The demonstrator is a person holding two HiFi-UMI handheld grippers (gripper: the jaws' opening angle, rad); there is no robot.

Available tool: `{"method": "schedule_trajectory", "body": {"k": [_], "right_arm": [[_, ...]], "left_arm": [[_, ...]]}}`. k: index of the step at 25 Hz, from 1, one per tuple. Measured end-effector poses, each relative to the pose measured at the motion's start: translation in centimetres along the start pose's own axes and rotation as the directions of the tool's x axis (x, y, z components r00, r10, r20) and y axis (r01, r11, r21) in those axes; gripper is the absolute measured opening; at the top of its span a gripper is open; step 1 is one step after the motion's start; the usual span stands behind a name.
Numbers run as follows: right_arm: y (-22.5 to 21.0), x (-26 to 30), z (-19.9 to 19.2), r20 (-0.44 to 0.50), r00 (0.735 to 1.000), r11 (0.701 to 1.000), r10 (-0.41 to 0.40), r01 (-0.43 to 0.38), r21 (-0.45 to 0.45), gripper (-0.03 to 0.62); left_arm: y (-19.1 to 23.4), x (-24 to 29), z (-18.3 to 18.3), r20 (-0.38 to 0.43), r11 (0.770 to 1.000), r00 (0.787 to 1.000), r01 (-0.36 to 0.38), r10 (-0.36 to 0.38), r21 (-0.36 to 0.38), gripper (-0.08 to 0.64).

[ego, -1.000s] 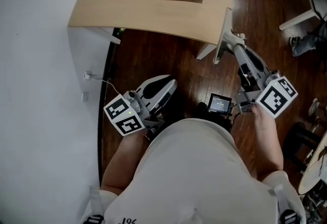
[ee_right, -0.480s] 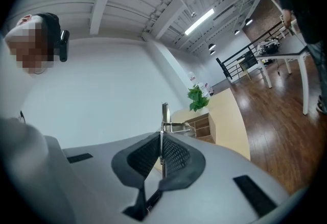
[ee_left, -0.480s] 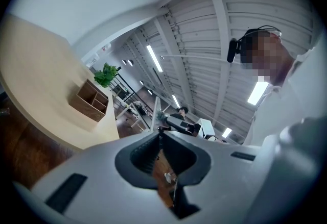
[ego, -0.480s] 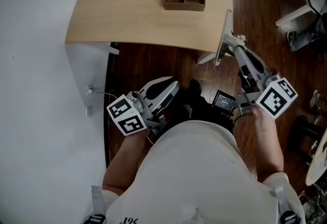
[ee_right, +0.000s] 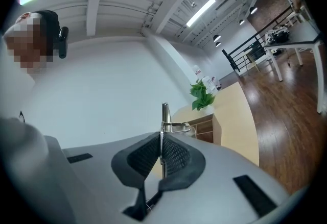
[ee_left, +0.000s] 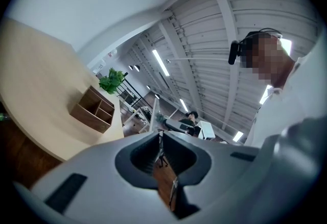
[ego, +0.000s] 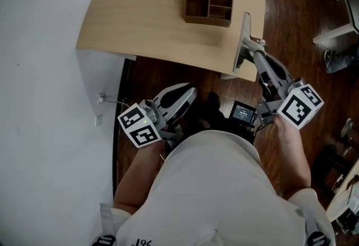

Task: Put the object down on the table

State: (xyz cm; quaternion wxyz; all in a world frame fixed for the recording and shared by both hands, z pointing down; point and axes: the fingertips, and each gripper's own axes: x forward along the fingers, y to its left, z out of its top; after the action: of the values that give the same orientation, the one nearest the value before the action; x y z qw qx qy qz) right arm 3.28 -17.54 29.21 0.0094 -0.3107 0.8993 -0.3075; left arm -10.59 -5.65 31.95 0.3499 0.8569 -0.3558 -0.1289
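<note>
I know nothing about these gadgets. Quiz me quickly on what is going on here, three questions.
1. True or false: the left gripper holds something.
2. What does the right gripper clamp? A) a cup B) a thin metal piece C) a plant
3. Fill in: the wooden box stands on the ____.
Key: 1 false; 2 B; 3 table.

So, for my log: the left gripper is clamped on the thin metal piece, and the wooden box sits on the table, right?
Not quite: the right gripper is clamped on the thin metal piece, as the right gripper view shows. The wooden box does sit on the table.
</note>
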Motion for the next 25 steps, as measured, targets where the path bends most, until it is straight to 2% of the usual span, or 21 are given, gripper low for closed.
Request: {"method": "schedule_trajectory", "body": {"k": [8,20,21,22,25], "right_arm": [[-2.2,2.1,0.3,-0.041,0.999,1.000,0.020,-0.020,-0.001,0.008],[-4.8,6.9,0.3,-0.028,0.999,0.999,-0.047,0.047,0.000,0.008],[-5.0,7.3,0.4,-0.030,0.998,0.999,-0.050,0.050,-0.003,0.008],[-5.2,7.8,0.5,-0.031,0.998,0.999,-0.051,0.051,-0.007,0.008],[-5.5,8.9,0.6,-0.040,0.998,0.998,-0.052,0.051,-0.025,0.008]], "left_arm": [[2.0,2.2,1.1,-0.002,1.000,1.000,-0.026,0.026,0.011,0.002],[7.1,4.1,4.2,-0.040,0.999,0.999,-0.001,0.003,0.041,0.005],[7.5,4.4,4.4,-0.038,0.999,0.999,0.000,0.001,0.036,0.078],[7.8,4.7,4.5,-0.039,1.000,0.999,0.002,-0.001,0.031,0.106],[8.4,5.5,4.8,-0.051,1.000,0.999,0.012,-0.010,0.024,0.107]]}}
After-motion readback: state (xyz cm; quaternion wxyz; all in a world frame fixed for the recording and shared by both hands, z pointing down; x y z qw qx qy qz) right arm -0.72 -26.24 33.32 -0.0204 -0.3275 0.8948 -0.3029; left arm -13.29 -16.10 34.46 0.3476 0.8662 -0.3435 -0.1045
